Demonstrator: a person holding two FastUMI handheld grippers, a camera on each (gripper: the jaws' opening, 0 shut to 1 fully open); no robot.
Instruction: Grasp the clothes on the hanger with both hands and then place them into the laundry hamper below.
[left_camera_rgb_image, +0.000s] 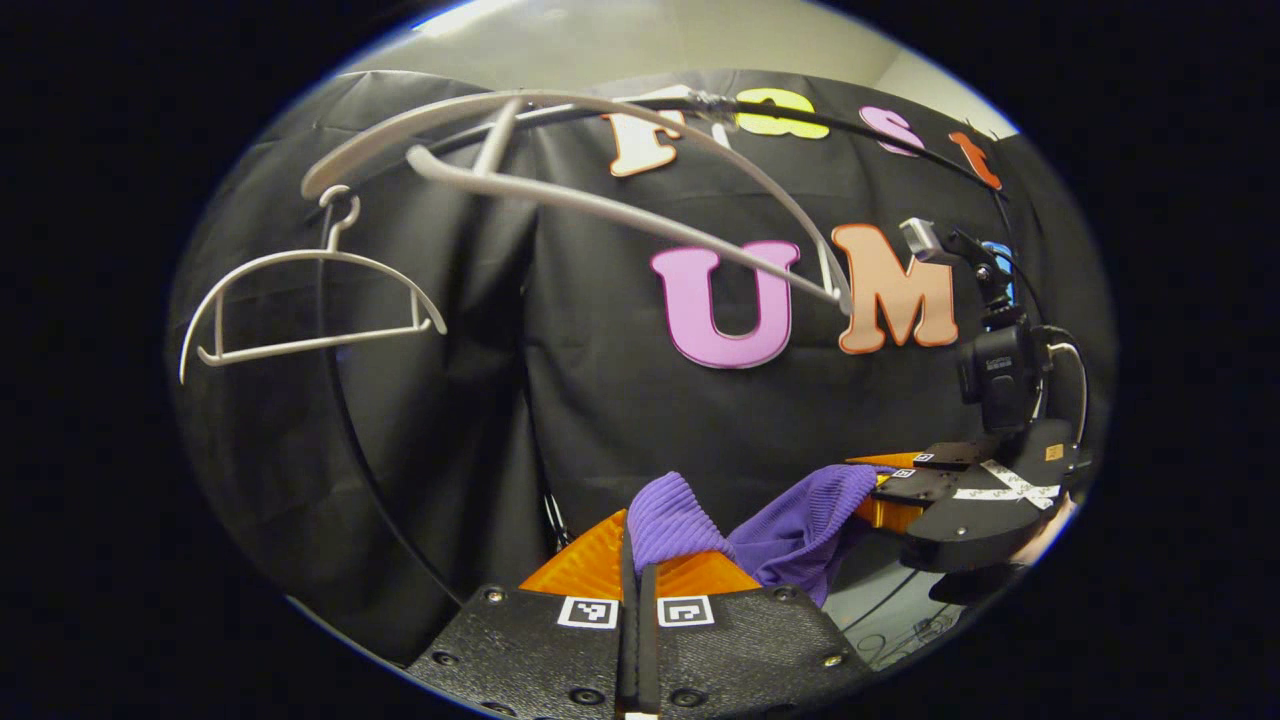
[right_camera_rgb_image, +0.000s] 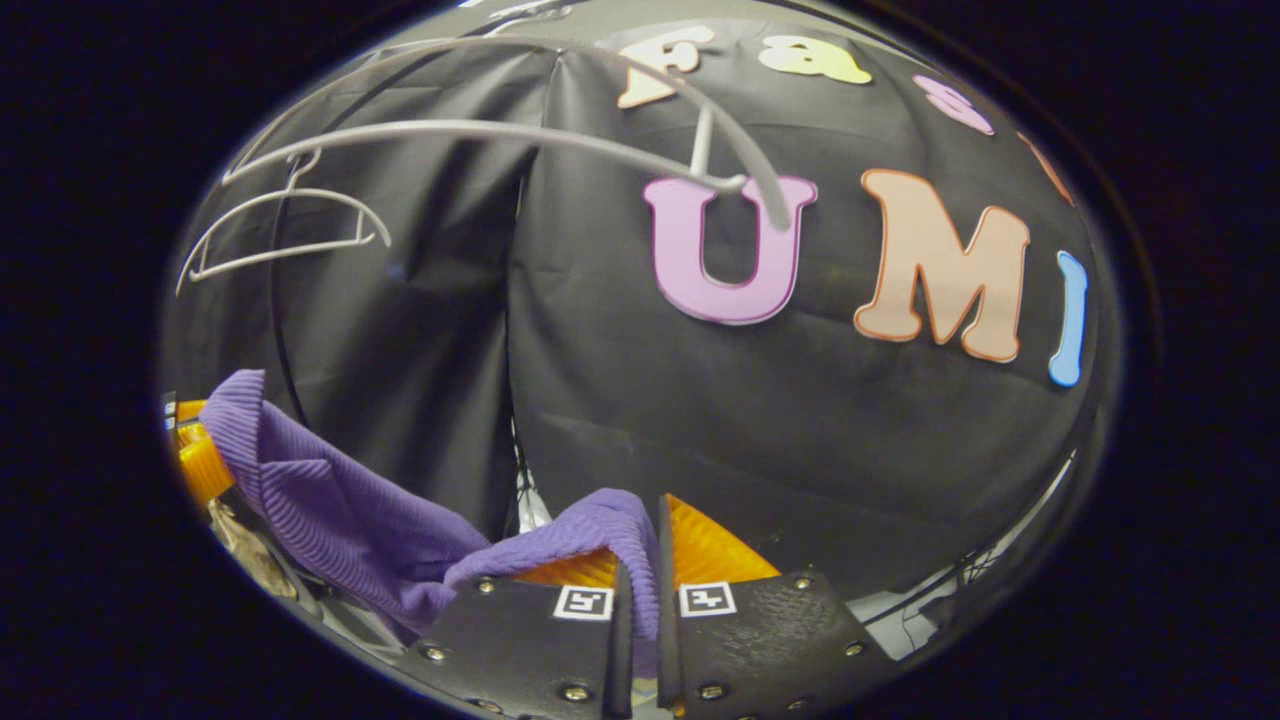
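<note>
- Since the purple garment (left_camera_rgb_image: 800, 525) is clear of both hangers and spans between the two tongs, the grasping step looks done, and the carry down to the hamper is the step in hand.
- At far left in the left gripper view, a small bare hanger (left_camera_rgb_image: 300, 305) hangs from the rail (left_camera_rgb_image: 900, 140); a larger bare hanger (left_camera_rgb_image: 600, 205) tilts just right of it, with nothing on either.
- The left tongs (left_camera_rgb_image: 637, 560) are closed on a ribbed fold of the garment that bunches up between the fingers.
- From there the cloth drapes rightward to the right tongs (left_camera_rgb_image: 885, 490), seen farther off with a camera mounted above them.
- In the right gripper view, the garment (right_camera_rgb_image: 330, 500) comes in from the left and folds over into the right tongs (right_camera_rgb_image: 640, 580), which are clamped on its edge.
- The next move, as I judge it, calls for lowering both tongs together while keeping the cloth from snagging, then releasing over the hamper.
- The laundry hamper lies below the frames, so I cannot tell what it holds.
</note>
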